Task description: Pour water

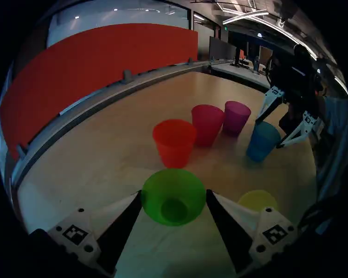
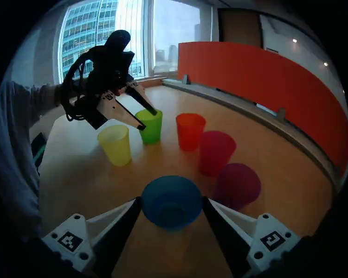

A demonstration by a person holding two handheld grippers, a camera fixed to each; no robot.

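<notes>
My left gripper (image 1: 174, 192) is shut on a green cup (image 1: 174, 204), one finger against each side, in the left gripper view. In the right gripper view that same gripper (image 2: 149, 120) holds the green cup (image 2: 151, 127) at the far side of the table. A blue cup (image 2: 171, 204) sits between the fingers of my right gripper (image 2: 171, 198), which is shut on it. Off to the right in the left gripper view, the right gripper (image 1: 267, 134) clasps the blue cup (image 1: 262, 141). Both cups stand upright; I cannot tell whether they hold water.
On the wooden table (image 1: 104, 153) stand an orange cup (image 1: 174, 141), a pink cup (image 1: 207, 123), a purple cup (image 1: 236, 116) and a yellow cup (image 1: 257, 200). An orange partition (image 1: 104, 65) runs along the table's far edge. A grey sleeve (image 2: 16, 139) sits at left.
</notes>
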